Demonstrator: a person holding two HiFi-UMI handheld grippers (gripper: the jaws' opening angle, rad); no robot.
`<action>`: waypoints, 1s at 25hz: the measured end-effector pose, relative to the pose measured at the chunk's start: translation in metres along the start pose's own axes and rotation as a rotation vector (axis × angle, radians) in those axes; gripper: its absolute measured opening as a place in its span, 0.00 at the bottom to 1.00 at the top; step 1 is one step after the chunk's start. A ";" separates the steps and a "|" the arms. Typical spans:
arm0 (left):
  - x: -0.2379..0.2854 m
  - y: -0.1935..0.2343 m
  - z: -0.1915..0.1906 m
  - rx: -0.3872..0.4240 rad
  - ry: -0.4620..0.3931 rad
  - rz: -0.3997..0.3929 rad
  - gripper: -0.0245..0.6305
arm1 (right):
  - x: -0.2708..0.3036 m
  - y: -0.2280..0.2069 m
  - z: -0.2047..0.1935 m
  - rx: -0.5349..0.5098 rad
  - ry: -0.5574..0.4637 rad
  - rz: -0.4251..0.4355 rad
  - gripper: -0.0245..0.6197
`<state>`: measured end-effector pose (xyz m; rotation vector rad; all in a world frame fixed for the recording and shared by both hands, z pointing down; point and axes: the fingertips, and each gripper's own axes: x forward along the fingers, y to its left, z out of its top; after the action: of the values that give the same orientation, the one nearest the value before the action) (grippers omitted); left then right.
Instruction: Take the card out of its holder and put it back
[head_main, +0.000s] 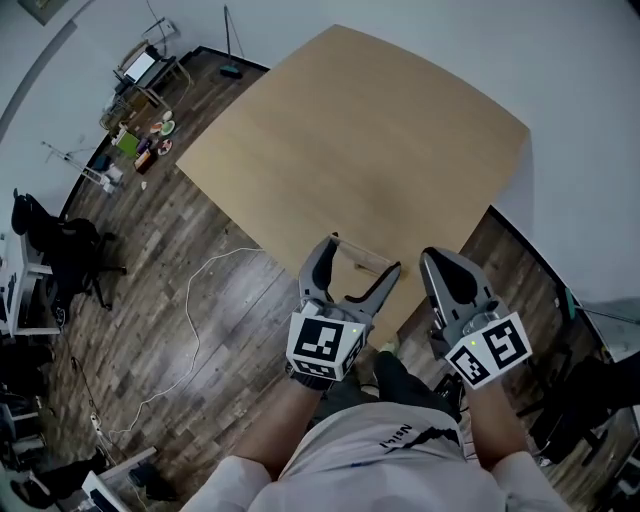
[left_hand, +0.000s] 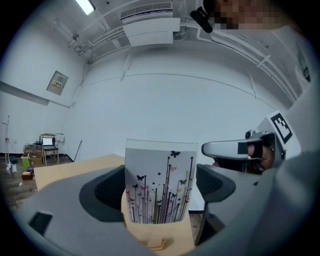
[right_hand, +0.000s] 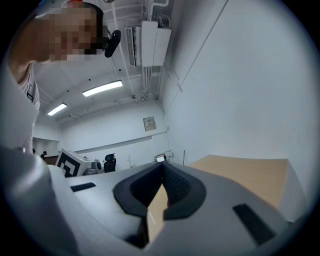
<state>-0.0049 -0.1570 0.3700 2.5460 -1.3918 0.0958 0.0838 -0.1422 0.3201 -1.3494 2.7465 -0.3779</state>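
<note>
**A:** Where is the card (left_hand: 160, 185)?

**B:** It stands upright in its wooden holder (left_hand: 159, 235), with the butterfly print facing the left gripper view. In the head view the holder sits at the worktop's (head_main: 380, 130) near edge, at about 6 o'clock on the board.

**A:** And the grippers?

**B:** The left gripper (head_main: 358, 265) is spread wide. It has one jaw at the card's 9 o'clock and the other at its 3 o'clock. The pads are close to the card's edges, but I see no squeeze, so it holds nothing yet. The right gripper (right_hand: 162, 170) is at 3 o'clock from the left one. Its jaws are pressed together on nothing, and it hangs off the worktop's edge.

**A:** So which step is this?

**B:** I judge it to be the very start of the removal. The card is seated and the left gripper is lined up around it.

**A:** What does the next move call for?

**B:** The jaws should close on the card above the holder's lip, then pull straight toward 12 o'clock. The holder looks light, so it may lift with the card unless the right gripper steadies it.
</note>
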 end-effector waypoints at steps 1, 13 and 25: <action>0.003 0.000 -0.007 0.000 0.003 0.003 0.73 | 0.000 -0.004 -0.004 0.005 0.009 -0.003 0.06; 0.058 0.015 -0.105 0.011 0.049 0.084 0.73 | 0.007 -0.055 -0.075 0.069 0.117 0.003 0.06; 0.084 0.028 -0.172 0.022 0.120 0.131 0.73 | 0.004 -0.084 -0.114 0.098 0.189 -0.003 0.06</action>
<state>0.0274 -0.1996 0.5560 2.4204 -1.5164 0.2842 0.1280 -0.1730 0.4515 -1.3593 2.8302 -0.6642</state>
